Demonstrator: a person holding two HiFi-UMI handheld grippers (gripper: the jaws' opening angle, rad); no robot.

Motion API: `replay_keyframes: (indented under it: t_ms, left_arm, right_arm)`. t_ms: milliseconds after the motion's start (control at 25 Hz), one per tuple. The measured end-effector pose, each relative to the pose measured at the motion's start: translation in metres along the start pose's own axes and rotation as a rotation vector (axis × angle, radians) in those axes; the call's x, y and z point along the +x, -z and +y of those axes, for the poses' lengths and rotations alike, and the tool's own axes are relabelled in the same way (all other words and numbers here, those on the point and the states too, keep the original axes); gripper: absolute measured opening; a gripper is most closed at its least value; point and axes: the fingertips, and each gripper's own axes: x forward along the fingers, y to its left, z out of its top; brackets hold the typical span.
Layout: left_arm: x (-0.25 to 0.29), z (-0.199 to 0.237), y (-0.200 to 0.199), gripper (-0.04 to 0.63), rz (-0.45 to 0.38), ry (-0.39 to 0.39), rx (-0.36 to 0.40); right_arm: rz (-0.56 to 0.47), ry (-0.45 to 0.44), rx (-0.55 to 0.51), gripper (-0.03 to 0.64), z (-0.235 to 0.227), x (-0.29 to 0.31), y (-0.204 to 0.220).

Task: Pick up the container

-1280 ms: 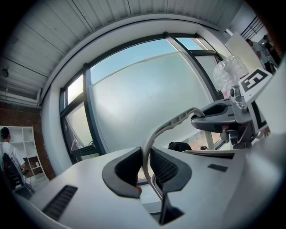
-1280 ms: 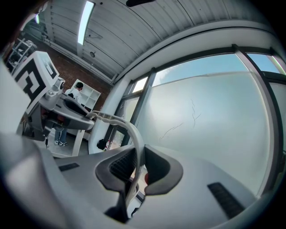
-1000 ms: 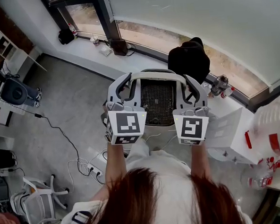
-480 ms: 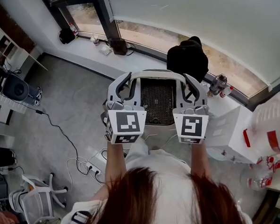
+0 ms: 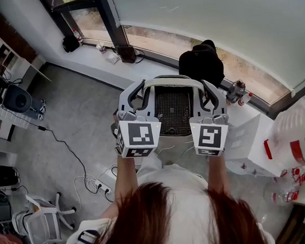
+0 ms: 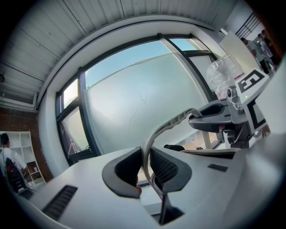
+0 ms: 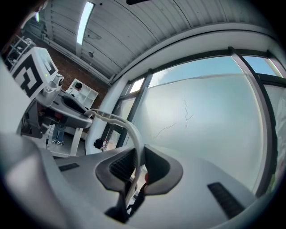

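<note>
the left tool (image 6: 145, 166) and the right tool (image 7: 137, 167) are both clamping the container (image 5: 173, 110) by its thin rim (image 6: 176, 120), and it is hanging in air above the floor (image 5: 80, 113). it is seeming light and stiff, so opposite rim sides are suiting the grip.

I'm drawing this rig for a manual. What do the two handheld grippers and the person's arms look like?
Both the left gripper and right gripper have pale grey shells with curved jaws lined by black ribbed pads. Each carries a white cube printed with black square markers. The person wears a white top; the forearms are unsleeved.
</note>
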Motion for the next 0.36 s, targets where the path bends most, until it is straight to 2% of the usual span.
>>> replay_keyframes:
  t_ms: [360]
  left_arm:
    - [0.014, -0.004, -0.001, 0.071, -0.001, 0.031, 0.002]
  right_arm:
    - [0.013, 0.026, 0.012, 0.059, -0.01, 0.008, 0.006]
